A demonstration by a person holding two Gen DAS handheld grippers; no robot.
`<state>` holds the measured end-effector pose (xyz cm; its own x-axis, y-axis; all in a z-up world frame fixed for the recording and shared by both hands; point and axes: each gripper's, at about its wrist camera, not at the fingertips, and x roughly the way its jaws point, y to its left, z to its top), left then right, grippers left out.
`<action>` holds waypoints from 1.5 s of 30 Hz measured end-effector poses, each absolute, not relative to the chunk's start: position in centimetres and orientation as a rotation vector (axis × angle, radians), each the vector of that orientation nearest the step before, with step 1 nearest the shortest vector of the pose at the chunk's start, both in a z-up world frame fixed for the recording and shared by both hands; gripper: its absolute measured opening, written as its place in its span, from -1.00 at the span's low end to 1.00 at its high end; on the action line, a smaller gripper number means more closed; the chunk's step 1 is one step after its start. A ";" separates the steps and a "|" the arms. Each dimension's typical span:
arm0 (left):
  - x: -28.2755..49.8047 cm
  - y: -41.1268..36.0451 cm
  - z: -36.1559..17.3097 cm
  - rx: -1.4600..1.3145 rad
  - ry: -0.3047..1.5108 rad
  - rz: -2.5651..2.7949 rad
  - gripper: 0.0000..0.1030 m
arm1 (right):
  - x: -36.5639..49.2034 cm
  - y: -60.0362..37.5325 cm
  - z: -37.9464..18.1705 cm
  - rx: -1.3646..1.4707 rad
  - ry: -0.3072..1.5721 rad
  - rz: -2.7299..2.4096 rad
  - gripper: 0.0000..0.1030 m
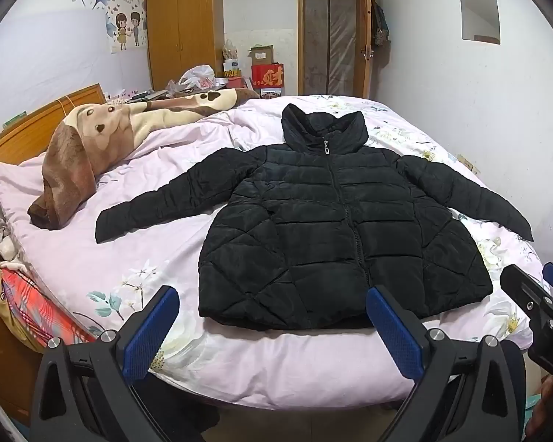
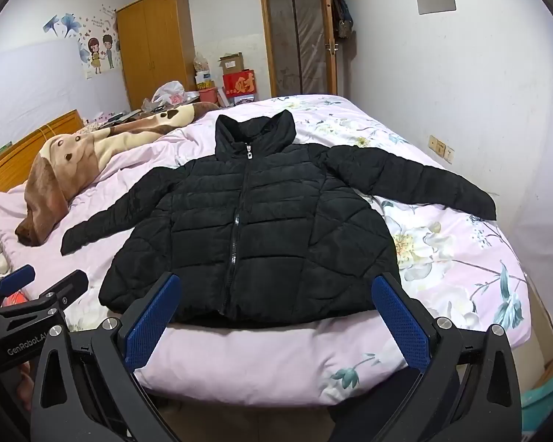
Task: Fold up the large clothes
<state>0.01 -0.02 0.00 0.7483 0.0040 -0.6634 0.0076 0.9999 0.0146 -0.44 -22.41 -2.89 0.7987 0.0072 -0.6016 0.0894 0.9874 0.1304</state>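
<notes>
jacket (image 1: pixel 335 228): black, zipped, flat on the bed (image 1: pixel 166 243), sleeves spread
left gripper (image 1: pixel 272 328): jaws wide apart, empty
right gripper (image 2: pixel 276 316): jaws wide apart, empty

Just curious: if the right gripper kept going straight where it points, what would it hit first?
Probably the jacket: its hem lies right ahead of the open right gripper, though depth is hard to judge.

bed (image 1: pixel 239 368) | brown blanket (image 1: pixel 92 154) | wardrobe (image 1: pixel 184 25) | boxes (image 1: pixel 267 70) | door (image 1: pixel 331 37)
</notes>
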 end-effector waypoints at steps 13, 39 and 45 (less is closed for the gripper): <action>0.2 1.2 -0.1 -0.008 0.739 -0.007 0.99 | -0.5 -22.4 -3.0 0.147 0.636 -0.059 1.00; 0.3 1.3 0.2 -0.026 0.736 -0.010 0.99 | 0.2 -21.8 -3.0 0.137 0.641 -0.059 1.00; 0.3 1.4 0.2 -0.027 0.736 -0.010 0.99 | 0.2 -22.0 -3.2 0.145 0.641 -0.060 1.00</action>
<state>0.35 1.38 0.16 0.7413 -0.0187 -0.6709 -0.0001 0.9996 -0.0280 0.18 -22.01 -3.20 0.8004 -0.0105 -0.5994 0.1001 0.9882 0.1163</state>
